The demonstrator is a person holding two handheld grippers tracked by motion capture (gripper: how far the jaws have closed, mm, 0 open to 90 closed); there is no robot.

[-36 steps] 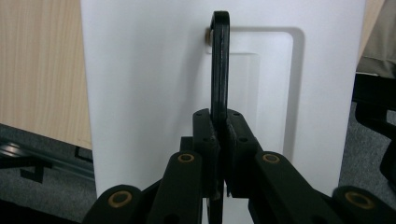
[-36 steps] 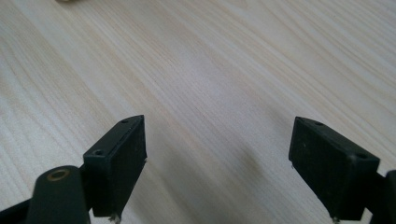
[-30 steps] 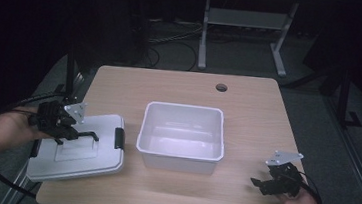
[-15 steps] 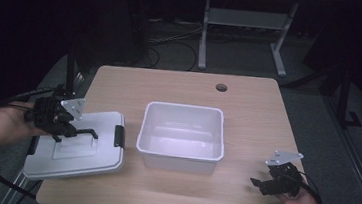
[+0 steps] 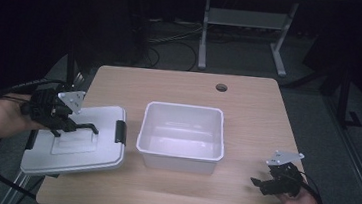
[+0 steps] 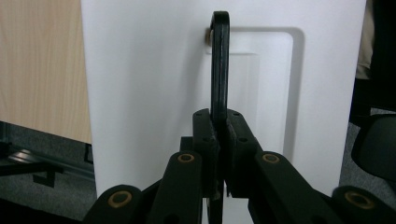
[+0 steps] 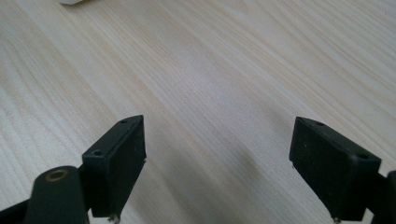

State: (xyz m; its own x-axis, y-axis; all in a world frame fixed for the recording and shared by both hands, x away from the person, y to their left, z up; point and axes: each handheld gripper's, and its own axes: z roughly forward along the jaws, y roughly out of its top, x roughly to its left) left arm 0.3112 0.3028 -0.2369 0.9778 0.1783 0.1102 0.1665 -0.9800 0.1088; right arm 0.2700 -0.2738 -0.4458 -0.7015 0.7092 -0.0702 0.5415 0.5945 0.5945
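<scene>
Setting: dark room, cables on the floor behind; pale wooden table (image 5: 248, 113) with a round hole near its far edge.
Work in hand: fitting the lid onto my white bin, as I judge it.
Done: lid gripped and tilted up off the table's left corner, its left part overhanging the edge.
Left to do: carry it right, square it over the bin, set it down.
Left gripper (image 5: 77, 126): jaws clamped tight on the lid's black handle (image 6: 219, 65).
Right gripper (image 5: 260, 182): jaws wide apart, holding nothing, low over bare table at front right.
Lid (image 5: 77, 144): white, rectangular, recessed centre, black latch (image 5: 121, 132) on the bin-side edge.
Bin (image 5: 181, 138): white, open-topped, empty, mid-table, just right of the lid.
</scene>
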